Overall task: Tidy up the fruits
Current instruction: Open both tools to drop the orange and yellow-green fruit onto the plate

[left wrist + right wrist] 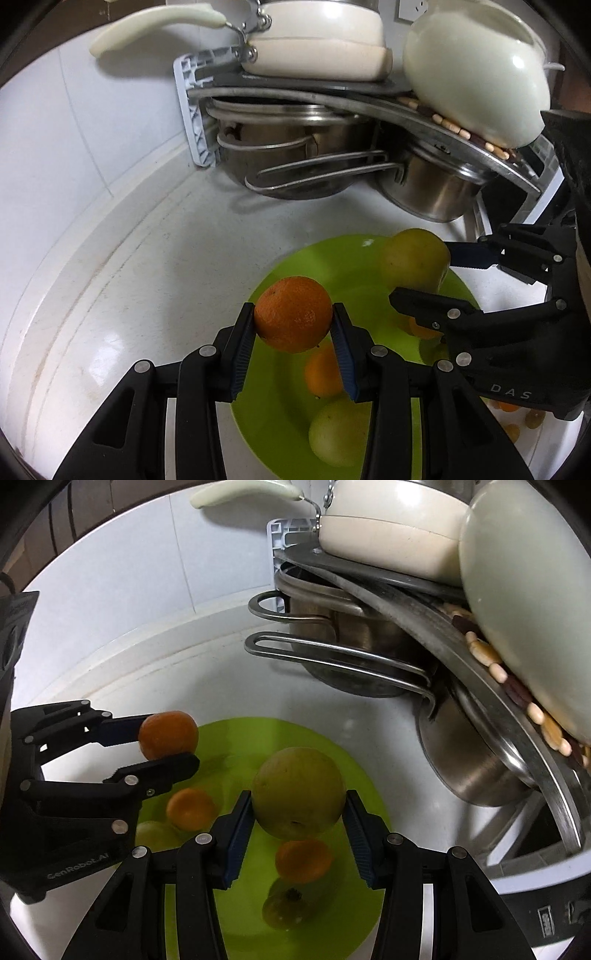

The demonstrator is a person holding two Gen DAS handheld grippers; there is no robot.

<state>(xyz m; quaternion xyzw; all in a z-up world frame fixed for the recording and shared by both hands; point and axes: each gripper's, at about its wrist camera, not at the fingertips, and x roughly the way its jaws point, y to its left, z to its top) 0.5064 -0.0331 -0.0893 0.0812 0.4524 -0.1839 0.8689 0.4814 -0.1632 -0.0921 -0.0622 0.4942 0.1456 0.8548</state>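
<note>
My left gripper (pixel 294 321) is shut on an orange (pixel 293 314) and holds it above the green plate (pixel 291 266). The same orange (pixel 168 734) shows in the right wrist view, with the left gripper (pixel 166 743) at the left. My right gripper (pixel 298 812) is shut on a yellow-green apple (pixel 298 792) above the plate (pixel 236 738). It also shows in the left wrist view (pixel 421 275) around that apple (pixel 413 258). On the plate lie two oranges (pixel 190 808) (pixel 303 860) and two more green apples (pixel 286 910) (pixel 155 834).
A rack of steel pots (pixel 306 155) and cream cookware (pixel 317 40) stands at the back right on the white counter (pixel 129 277). Long steel handles (pixel 332 657) reach out toward the plate. A white tiled wall (pixel 74 122) runs along the left.
</note>
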